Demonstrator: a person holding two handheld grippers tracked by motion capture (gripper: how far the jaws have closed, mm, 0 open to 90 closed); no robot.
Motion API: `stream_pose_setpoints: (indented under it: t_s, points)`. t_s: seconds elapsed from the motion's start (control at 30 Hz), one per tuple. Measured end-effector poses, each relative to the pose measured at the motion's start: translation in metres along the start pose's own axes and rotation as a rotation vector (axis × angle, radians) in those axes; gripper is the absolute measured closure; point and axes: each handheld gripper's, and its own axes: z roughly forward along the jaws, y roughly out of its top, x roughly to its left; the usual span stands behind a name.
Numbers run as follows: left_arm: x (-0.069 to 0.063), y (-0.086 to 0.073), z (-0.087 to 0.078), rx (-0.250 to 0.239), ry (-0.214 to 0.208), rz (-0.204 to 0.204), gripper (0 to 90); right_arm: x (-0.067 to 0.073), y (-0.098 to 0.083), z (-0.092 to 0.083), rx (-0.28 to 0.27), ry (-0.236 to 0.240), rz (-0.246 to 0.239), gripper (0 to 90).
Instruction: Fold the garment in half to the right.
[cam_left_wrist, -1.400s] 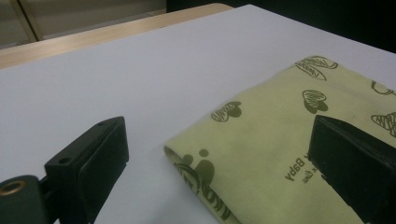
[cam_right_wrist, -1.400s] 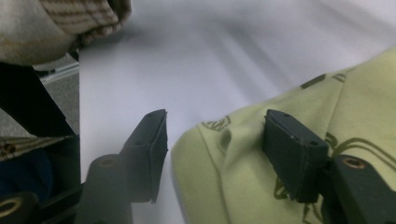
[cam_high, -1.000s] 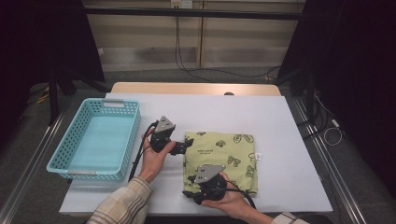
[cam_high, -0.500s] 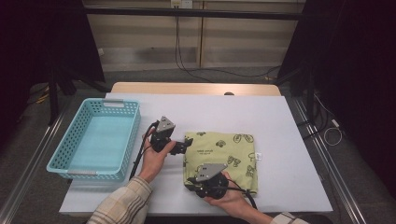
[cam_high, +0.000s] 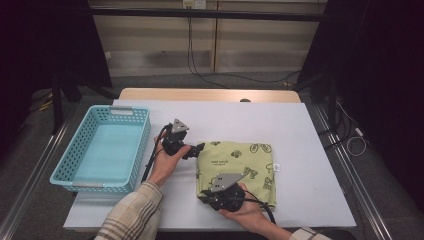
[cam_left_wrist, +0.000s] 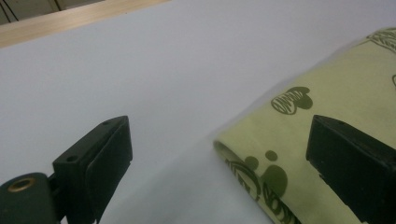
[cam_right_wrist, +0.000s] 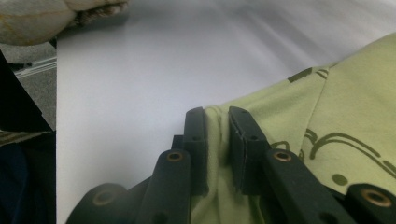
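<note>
- High view: a folded green cloth printed with dark drawings is lying on the white table, right of centre and toward the person's edge. A turquoise basket is sitting at the table's left side, well apart from the cloth.
- High view: the left gripper, held in the person's left hand, is pointing at the cloth's upper left corner, its tips just beside the fabric. The right gripper, held in the right hand, is lying at the cloth's near left corner.
- Left gripper view: the left gripper is holding its two black jaws spread wide. The cloth's folded corner is lying between them, close to the jaw at the picture's right and apart from the other; neither pad is pressing on it. Bare white table is stretching beyond.
- Right gripper view: the right gripper has just been closing its jaws, and they are now pinching a bunched edge of the green cloth between the pads, the fabric wrinkling up between them. The rest of the cloth is spreading away to the picture's right over the white table. The person's other hand is showing at the top left corner.
</note>
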Motion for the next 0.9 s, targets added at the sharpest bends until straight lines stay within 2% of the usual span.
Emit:
stream_pose_setpoints:
  t_s: [0.07, 0.13, 0.17, 0.23, 0.27, 0.33, 0.37, 0.4, 0.5, 0.53, 0.6, 0.63, 0.67, 0.7, 0.83, 0.9]
  points:
    - [0.003, -0.001, 0.006, 0.003, -0.010, -0.036, 7.2, 0.000, 0.000, 0.000, 0.000, 0.012, 0.006, 78.3]
    - [0.003, 0.000, 0.013, 0.031, -0.013, -0.029, 9.6, 0.000, 0.000, -0.001, -0.001, 0.018, 0.022, 78.2]
    - [0.003, 0.001, 0.016, 0.036, -0.012, -0.017, 12.2, 0.000, 0.000, -0.001, 0.001, 0.016, 0.019, 78.3]
    - [0.001, 0.001, 0.022, 0.048, -0.019, -0.020, 13.9, 0.000, 0.000, 0.000, -0.001, 0.012, -0.001, 78.2]
    - [-0.001, 0.000, 0.026, 0.052, -0.014, -0.024, 17.3, 0.000, 0.000, 0.000, -0.004, 0.010, -0.017, 78.2]
    - [-0.004, 0.000, 0.030, 0.070, -0.008, -0.042, 22.0, 0.000, 0.000, 0.000, -0.001, 0.013, -0.004, 78.0]
    - [-0.005, 0.000, 0.031, 0.095, -0.001, -0.042, 23.8, 0.000, 0.000, 0.000, -0.001, 0.015, -0.006, 77.9]
    - [-0.006, -0.001, 0.033, 0.103, -0.009, -0.052, 27.8, 0.000, -0.001, -0.001, 0.000, 0.017, 0.004, 77.8]
    - [-0.010, -0.001, 0.035, 0.123, 0.004, -0.001, 29.4, 0.000, 0.000, 0.000, -0.002, 0.016, -0.004, 77.8]
    - [-0.010, -0.001, 0.035, 0.121, -0.002, 0.010, 31.1, 0.000, 0.000, 0.000, -0.003, 0.013, -0.017, 77.7]
    - [-0.011, -0.001, 0.034, 0.121, -0.017, 0.022, 34.3, 0.001, 0.000, 0.000, -0.001, 0.004, -0.002, 77.7]
    - [-0.012, -0.002, 0.035, 0.106, -0.031, 0.005, 37.6, 0.001, 0.000, 0.000, 0.000, 0.012, -0.002, 77.8]
    - [-0.013, -0.002, 0.035, 0.112, -0.044, 0.003, 40.9, 0.001, 0.000, 0.000, 0.000, 0.003, -0.002, 77.8]
    - [-0.011, -0.001, 0.034, 0.117, -0.046, 0.031, 43.0, 0.001, -0.001, 0.000, -0.002, 0.004, 0.000, 77.8]
    - [-0.011, -0.002, 0.034, 0.113, -0.054, 0.026, 47.1, -0.001, 0.000, 0.000, -0.003, 0.013, -0.016, 77.8]
    - [-0.012, -0.002, 0.035, 0.107, -0.054, 0.018, 50.3, -0.001, -0.001, 0.000, -0.008, 0.033, 0.031, 77.8]
